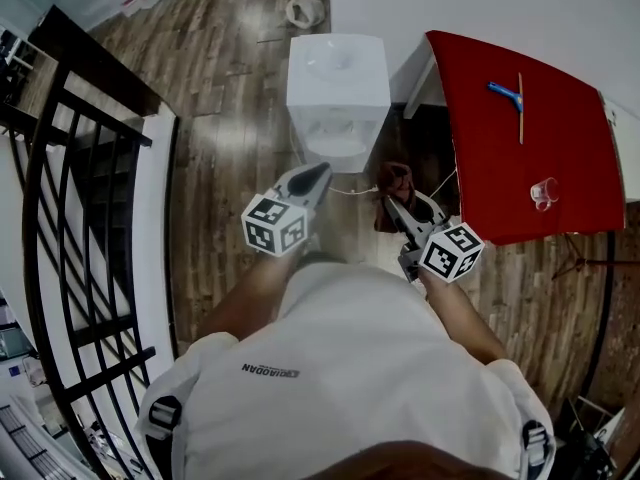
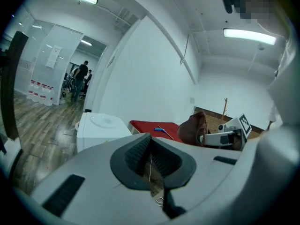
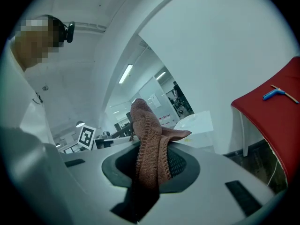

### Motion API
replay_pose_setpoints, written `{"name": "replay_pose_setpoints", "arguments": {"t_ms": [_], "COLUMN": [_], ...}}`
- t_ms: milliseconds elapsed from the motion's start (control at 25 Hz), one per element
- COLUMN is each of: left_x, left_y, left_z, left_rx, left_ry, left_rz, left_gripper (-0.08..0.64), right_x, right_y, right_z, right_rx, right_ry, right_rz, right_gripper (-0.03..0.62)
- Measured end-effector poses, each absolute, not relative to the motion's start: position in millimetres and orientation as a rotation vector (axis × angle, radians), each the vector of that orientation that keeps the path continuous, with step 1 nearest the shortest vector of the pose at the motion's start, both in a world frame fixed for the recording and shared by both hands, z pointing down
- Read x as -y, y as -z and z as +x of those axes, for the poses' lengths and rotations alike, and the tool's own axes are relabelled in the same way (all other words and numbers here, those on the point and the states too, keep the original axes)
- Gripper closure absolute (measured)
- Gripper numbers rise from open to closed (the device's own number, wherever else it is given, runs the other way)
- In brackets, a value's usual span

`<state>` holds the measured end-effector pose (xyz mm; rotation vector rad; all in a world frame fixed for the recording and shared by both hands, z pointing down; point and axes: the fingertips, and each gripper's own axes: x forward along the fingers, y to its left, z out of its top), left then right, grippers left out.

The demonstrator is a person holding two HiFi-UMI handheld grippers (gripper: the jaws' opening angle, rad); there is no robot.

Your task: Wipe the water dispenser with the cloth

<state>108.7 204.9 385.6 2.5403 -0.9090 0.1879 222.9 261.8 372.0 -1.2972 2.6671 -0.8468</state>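
Right claw (image 3: 151, 165) is clamped on the brown knit cloth (image 3: 149, 125), which pokes up out of the jaws. Left claw (image 2: 150, 159) is pinched together with nothing in it. White water dispenser (image 1: 338, 83) stands on the wood floor just ahead of both, beside the red table (image 1: 520, 158), and the cloth isn't touching it.

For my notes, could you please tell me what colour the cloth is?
Reddish brown, in a ribbed knit; the cloth shows best in the right gripper view.

Knitted brown cloth (image 3: 150, 144), smooth white plastic water dispenser (image 1: 338, 78), glossy wood floor (image 1: 220, 198).
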Motion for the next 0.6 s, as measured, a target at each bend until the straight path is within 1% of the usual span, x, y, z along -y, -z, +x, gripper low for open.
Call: {"name": "replay_pose_setpoints", "arguments": {"t_ms": [160, 600], "left_x": [-236, -278], "left_y": [-396, -400], "left_z": [124, 145], "left_rx": [0.915, 0.919], "left_ry": [-0.208, -0.271], "left_rz": [2.532, 2.539], "left_gripper": [0.563, 0.563], "right_x": [-295, -332], "right_y": [-393, -395], "right_z": [222, 241], "right_rx": [-2.732, -2.718], "right_ry": [0.864, 0.838], "right_rz": [-1.269, -1.255], "right_gripper": [0.506, 0.506]}}
